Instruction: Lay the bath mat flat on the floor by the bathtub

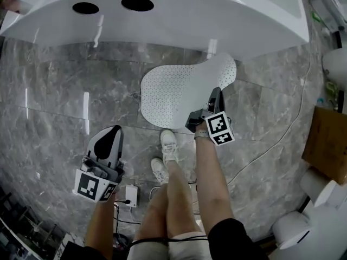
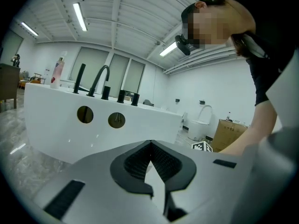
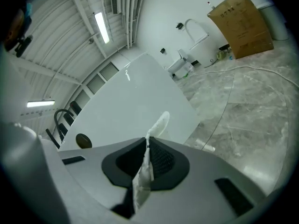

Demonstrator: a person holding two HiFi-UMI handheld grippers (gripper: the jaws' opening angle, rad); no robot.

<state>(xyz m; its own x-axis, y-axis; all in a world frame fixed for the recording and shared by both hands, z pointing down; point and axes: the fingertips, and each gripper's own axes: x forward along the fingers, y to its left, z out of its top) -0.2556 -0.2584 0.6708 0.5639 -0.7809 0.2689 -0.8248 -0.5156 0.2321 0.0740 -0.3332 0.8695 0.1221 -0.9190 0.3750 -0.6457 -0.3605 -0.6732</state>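
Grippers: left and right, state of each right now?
Left gripper: closed, nothing between the jaws.
Right gripper: closed on the edge of the bath mat.

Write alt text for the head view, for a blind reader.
The right hand-held gripper clamps the near edge of a white dotted bath mat above grey marble floor beside a white bathtub; the left hand-held gripper holds nothing.

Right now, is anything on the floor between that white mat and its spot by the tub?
Nothing visible. The bath mat, pinched at its edge by the right claw, is over bare grey floor beside the bathtub; a cable lies off to the right.
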